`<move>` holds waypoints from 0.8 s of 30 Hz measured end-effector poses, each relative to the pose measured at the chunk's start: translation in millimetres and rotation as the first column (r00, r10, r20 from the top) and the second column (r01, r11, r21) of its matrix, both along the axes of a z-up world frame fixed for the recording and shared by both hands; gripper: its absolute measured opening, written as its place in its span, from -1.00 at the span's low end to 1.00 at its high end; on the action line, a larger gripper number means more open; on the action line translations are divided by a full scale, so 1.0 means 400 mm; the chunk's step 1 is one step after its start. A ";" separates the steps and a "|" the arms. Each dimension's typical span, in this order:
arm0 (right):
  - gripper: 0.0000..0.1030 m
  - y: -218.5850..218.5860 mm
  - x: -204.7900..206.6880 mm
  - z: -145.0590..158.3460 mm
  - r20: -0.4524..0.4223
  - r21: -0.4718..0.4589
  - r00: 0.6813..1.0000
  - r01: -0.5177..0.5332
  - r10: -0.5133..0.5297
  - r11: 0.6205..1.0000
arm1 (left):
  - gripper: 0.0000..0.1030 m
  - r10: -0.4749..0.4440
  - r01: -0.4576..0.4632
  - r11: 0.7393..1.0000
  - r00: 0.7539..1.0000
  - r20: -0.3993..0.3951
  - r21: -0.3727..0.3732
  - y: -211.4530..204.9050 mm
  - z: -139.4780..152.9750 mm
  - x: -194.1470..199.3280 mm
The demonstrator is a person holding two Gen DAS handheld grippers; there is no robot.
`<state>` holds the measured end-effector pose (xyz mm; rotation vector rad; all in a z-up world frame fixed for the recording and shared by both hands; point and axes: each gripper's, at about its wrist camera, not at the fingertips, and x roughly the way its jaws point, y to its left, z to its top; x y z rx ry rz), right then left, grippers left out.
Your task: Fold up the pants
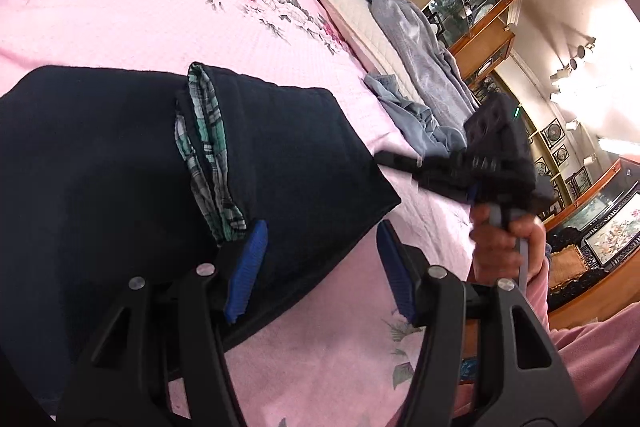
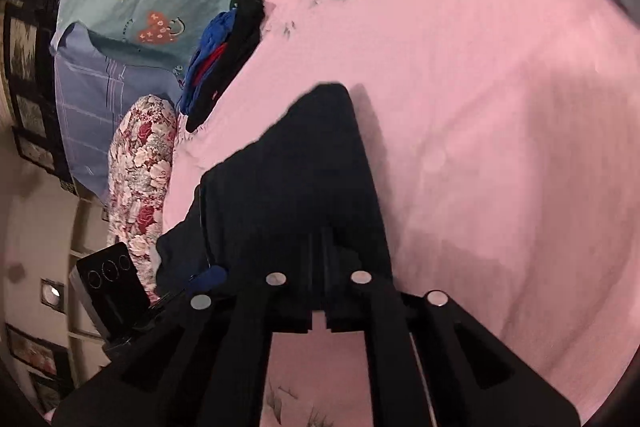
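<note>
Left gripper [image 1: 320, 267]: released, blue pads spread, astride the near corner of the dark pants [image 1: 120, 155] on the pink bedspread [image 1: 120, 27]; bulk lying ahead and leftward. Right gripper [image 2: 318, 247]: clenched on pants [image 2: 312, 167], cloth running straight ahead. Judged: left arm nearer the free corner.
</note>
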<state>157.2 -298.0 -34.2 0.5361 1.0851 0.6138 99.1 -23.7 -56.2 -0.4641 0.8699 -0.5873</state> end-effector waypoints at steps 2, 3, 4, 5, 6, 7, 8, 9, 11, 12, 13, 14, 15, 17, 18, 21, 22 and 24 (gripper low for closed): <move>-0.87 0.016 0.024 0.018 0.025 0.022 1.000 -0.013 0.012 1.000 | 0.14 0.001 -0.001 1.000 1.000 0.004 0.002 -0.002 0.000 0.001; -0.87 0.028 0.048 0.029 0.045 0.041 0.999 -0.018 0.016 0.999 | 0.14 0.002 -0.002 1.000 1.000 0.008 0.003 -0.002 0.000 -0.002; -0.87 0.035 0.070 0.031 0.060 0.060 0.998 -0.010 0.006 0.998 | 0.14 0.003 -0.003 1.000 1.000 0.010 0.002 -0.003 0.001 -0.003; -0.86 0.040 0.109 0.021 0.062 0.068 0.998 0.008 -0.013 0.998 | 0.14 0.002 -0.002 1.000 1.000 0.010 -0.001 -0.002 0.000 -0.003; -0.83 0.038 0.145 -0.002 0.042 0.053 0.999 0.032 -0.034 0.998 | 0.14 0.002 -0.002 1.000 1.000 0.008 -0.010 0.001 -0.001 -0.003; -1.00 0.036 0.179 -0.034 0.007 0.006 0.997 0.073 -0.073 0.997 | 0.14 0.005 -0.005 1.000 1.000 0.001 -0.015 0.004 -0.004 -0.001; -1.00 0.023 0.214 -0.086 -0.069 0.015 0.989 0.131 -0.130 0.991 | 0.14 0.006 -0.006 1.000 1.000 -0.004 -0.021 0.005 -0.006 0.001; -1.00 0.015 0.223 -0.099 -0.118 0.057 0.979 0.176 -0.168 0.983 | 0.14 0.005 -0.005 0.999 1.000 -0.003 -0.032 0.008 -0.005 0.001; -0.81 0.049 0.204 -0.039 -0.028 -0.021 0.980 0.195 -0.195 0.981 | 0.14 0.005 -0.005 0.999 1.000 -0.002 -0.036 0.011 -0.007 -0.003; -0.76 0.080 0.181 0.006 0.064 -0.051 0.982 0.181 -0.178 0.982 | 0.15 0.003 -0.003 0.999 1.000 -0.002 -0.036 0.010 -0.007 -0.003; -0.76 0.125 0.152 0.050 0.152 -0.046 0.982 0.123 -0.114 0.991 | 0.18 0.000 0.000 0.999 1.000 -0.001 -0.036 0.009 -0.006 -0.002; -0.75 0.160 0.135 0.069 0.178 -0.027 0.983 0.050 -0.044 0.998 | 0.20 -0.004 0.004 0.999 1.000 0.002 -0.037 0.009 -0.005 -0.001; -0.73 0.198 0.126 0.078 0.183 -0.002 0.982 -0.037 0.037 0.999 | 0.20 -0.005 0.005 0.999 1.000 0.004 -0.034 0.007 -0.004 -0.003; -0.72 0.267 0.124 0.060 0.133 0.040 0.973 -0.193 0.186 0.980 | 0.20 -0.002 0.003 1.000 1.000 0.008 -0.031 0.006 -0.003 -0.005; -0.71 0.297 0.127 0.036 0.097 0.031 0.966 -0.244 0.240 0.969 | 0.20 -0.001 0.001 0.999 1.000 0.009 -0.032 0.006 -0.003 -0.006; -0.84 0.357 0.143 -0.072 0.015 -0.116 0.954 -0.296 0.300 0.948 | 0.22 0.006 -0.006 0.999 1.000 -0.001 -0.044 0.011 -0.007 -0.005; -0.83 0.349 0.147 -0.087 0.020 -0.080 0.959 -0.280 0.282 0.957 | 0.22 0.005 -0.005 0.998 1.000 -0.001 -0.056 0.014 -0.007 -0.005; -0.74 0.331 0.142 -0.064 0.019 -0.054 0.962 -0.270 0.272 0.961 | 0.22 0.007 -0.008 0.997 1.000 -0.001 -0.073 0.019 -0.007 -0.006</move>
